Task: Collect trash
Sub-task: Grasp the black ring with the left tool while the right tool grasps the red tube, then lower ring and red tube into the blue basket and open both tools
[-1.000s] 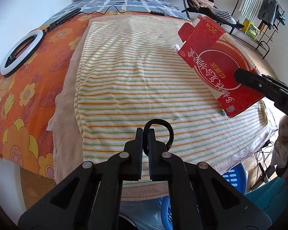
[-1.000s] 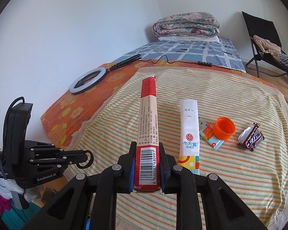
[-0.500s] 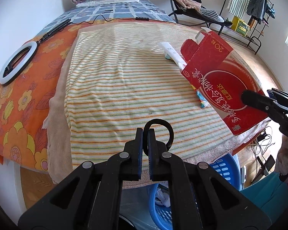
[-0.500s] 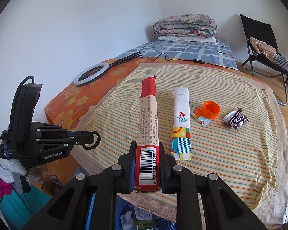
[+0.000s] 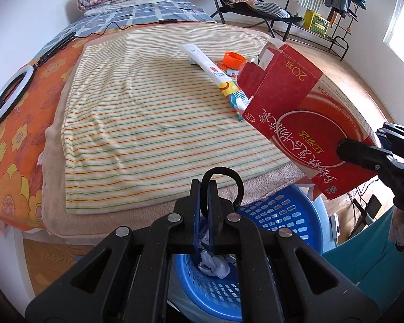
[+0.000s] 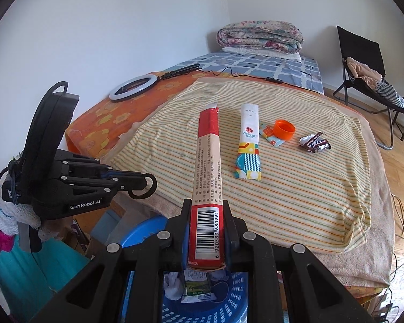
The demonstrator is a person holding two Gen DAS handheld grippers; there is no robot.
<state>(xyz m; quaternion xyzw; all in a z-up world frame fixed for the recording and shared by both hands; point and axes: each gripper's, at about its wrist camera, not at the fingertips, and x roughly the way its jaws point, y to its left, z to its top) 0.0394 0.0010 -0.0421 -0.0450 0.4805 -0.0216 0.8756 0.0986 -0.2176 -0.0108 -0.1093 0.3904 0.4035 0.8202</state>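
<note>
My right gripper [image 6: 206,210] is shut on a flat red carton [image 6: 207,161], held edge-up over the blue basket [image 6: 202,304] beside the bed; the carton's broad red face [image 5: 304,123] shows at the right of the left wrist view. My left gripper [image 5: 204,185] is shut with nothing between its fingers, above the basket [image 5: 282,215], and appears at the left in the right wrist view [image 6: 145,183]. On the striped towel [image 6: 296,183] lie a long white packet [image 6: 249,145], an orange cap [image 6: 283,129], a small flat sachet [image 6: 269,136] and a crumpled dark wrapper [image 6: 315,142].
Crumpled paper [image 5: 212,263] and a small packet [image 6: 198,286] lie in the basket. A white ring light [image 6: 133,87] rests on the orange flowered sheet, folded quilts [image 6: 260,36] sit at the bed's far end, and a black folding chair [image 6: 369,64] stands on the wood floor at right.
Both grippers have drawn back off the bed toward its near edge. The red carton moved with the right gripper and now hangs over the blue basket, which has come into view.
</note>
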